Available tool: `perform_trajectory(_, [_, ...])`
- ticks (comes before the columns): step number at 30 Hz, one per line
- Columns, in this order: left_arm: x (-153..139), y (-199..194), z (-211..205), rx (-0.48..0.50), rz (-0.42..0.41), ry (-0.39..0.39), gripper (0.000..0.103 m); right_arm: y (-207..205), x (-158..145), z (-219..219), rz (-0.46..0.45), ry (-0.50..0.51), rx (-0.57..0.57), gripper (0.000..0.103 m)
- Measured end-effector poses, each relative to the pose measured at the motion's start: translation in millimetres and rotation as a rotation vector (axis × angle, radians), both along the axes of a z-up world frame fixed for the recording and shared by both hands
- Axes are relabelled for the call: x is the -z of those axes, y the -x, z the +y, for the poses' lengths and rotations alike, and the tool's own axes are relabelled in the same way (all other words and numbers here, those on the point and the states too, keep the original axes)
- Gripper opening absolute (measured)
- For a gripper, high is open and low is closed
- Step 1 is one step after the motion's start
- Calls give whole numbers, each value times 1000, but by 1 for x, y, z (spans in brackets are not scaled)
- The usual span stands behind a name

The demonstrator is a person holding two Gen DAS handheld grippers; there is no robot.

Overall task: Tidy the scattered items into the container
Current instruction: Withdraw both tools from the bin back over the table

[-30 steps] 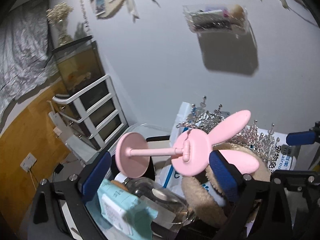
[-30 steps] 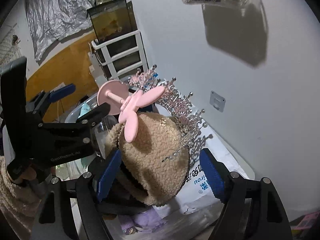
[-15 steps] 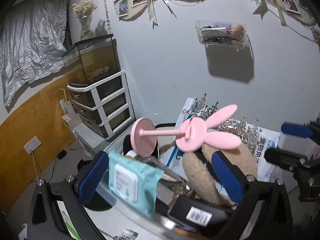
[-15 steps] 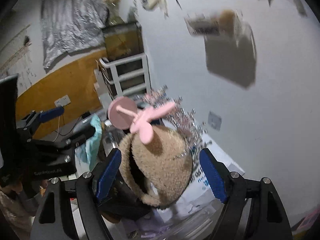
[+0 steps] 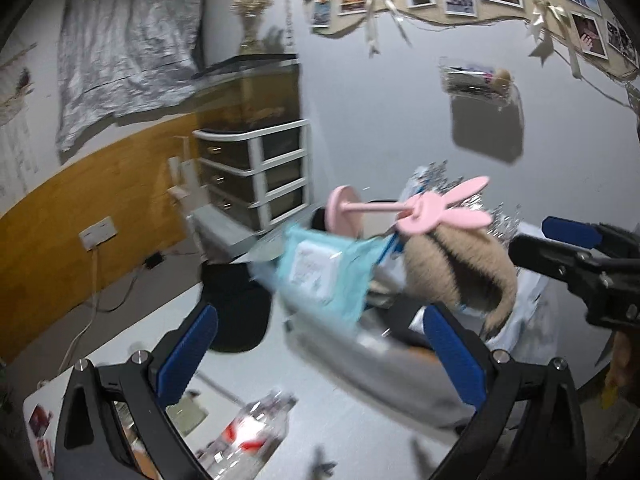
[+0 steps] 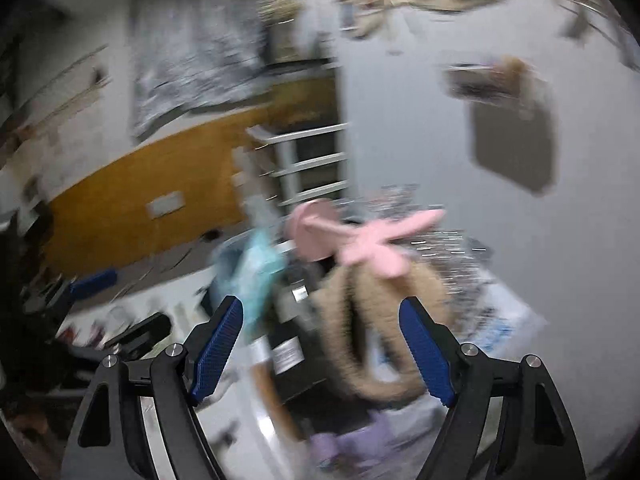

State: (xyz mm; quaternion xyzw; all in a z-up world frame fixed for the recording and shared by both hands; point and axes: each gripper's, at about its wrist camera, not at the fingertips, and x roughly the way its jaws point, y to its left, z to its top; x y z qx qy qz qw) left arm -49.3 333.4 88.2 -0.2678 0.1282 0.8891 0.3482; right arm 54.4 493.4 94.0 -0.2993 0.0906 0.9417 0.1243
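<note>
Left to right across the white tabletop (image 5: 120,344).

Loose item: clear plastic bottle with red label (image 5: 248,436), lying blurred on the table just ahead of and below the left gripper (image 5: 320,344), nearer that hand than the other. Long axis cannot be told through the blur.

Left gripper: blue-padded fingers (image 5: 188,350) spread wide, nothing between them.

Container: clear plastic bin (image 5: 352,344), beyond the fingers, already heaped. Contents: pale blue wet-wipes pack (image 5: 320,276); pink bunny-eared stand with round base (image 5: 416,212), stem lying sideways; tan fleece hat (image 5: 452,268); silver rhinestone tiara (image 5: 500,218) behind.

Right gripper (image 6: 324,344): blue fingers wide apart, empty, facing the hat side of the bin.
</note>
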Motion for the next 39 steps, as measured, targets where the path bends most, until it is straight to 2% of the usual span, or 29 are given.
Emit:
perform_trajectory(3, [6, -5, -27, -61, 10, 7, 103, 5, 5, -30, -31, -75, -93, 80])
perform_trajectory(5, [10, -9, -46, -106, 6, 8, 103, 8, 10, -46, -42, -101, -115, 80])
perform_trajectory(12, [29, -21, -111, -245, -30, 10, 103, 16, 32, -89, -38, 19, -174, 80])
perform_trajectory(18, [58, -27, -176, -352, -88, -6, 103, 24, 66, -146, -118, 2, -379, 80])
perform_trajectory(21, [70, -30, -205, -402, -113, -20, 103, 27, 82, -167, -170, 15, -410, 80])
perform_trajectory(27, [103, -28, -260, -510, -213, -29, 103, 44, 115, -197, -265, 166, -445, 80])
perform_trajectory(30, [118, -28, -282, -548, -234, -20, 103, 51, 129, -214, -320, 215, -457, 80])
perform_trajectory(35, [144, -25, -311, -578, -270, -3, 101, 65, 145, -246, -395, 215, -495, 80])
perform_trajectory(38, [158, -21, -324, -582, -290, -4, 101, 74, 150, -261, -404, 189, -522, 80])
perform_trajectory(39, [163, -17, -327, -580, -296, -1, 97, 79, 151, -267, -403, 179, -536, 80])
